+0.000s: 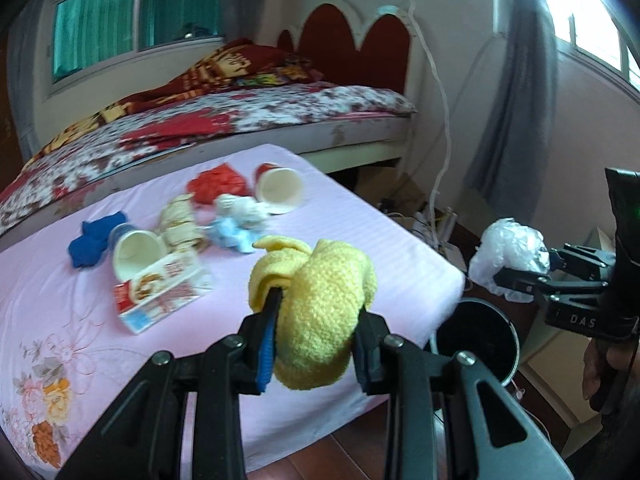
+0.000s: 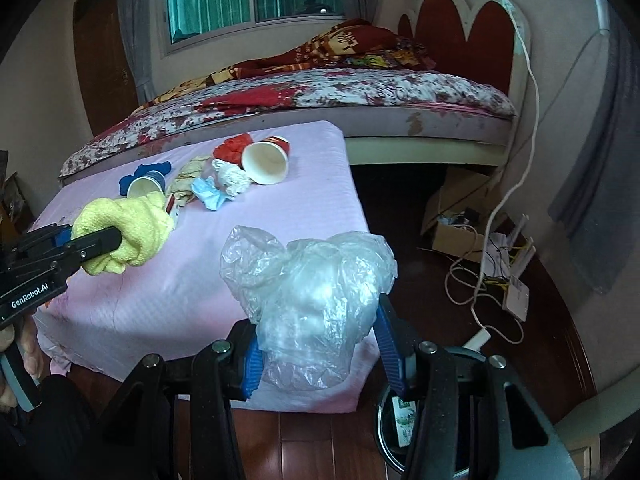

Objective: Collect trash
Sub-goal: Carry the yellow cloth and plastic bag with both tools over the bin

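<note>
the left gripper (image 1: 316,312) is closed partway on a yellow cloth (image 1: 320,300); both pads press into the wad, which bulges out ahead of and below the jaws. the right gripper (image 2: 320,344) stands wider and clamps a crumpled clear bag (image 2: 316,280), its bulk rising above the pads.

both loads hang past the near corner of the pink table (image 1: 360,216). the bin (image 1: 476,332) stands on the floor just beside that corner. in the left wrist view it lies low and to the right of the cloth, between the two grippers. in the right wrist view the bin (image 2: 390,412) shows under the right-hand finger, almost directly below the bag. judged from this, the right gripper is nearer and its bag needs little more than a release; the cloth needs a short shift rightward first.

remaining trash on the table: two cups (image 1: 136,252), a box (image 1: 164,288), several wads (image 1: 216,184).
</note>
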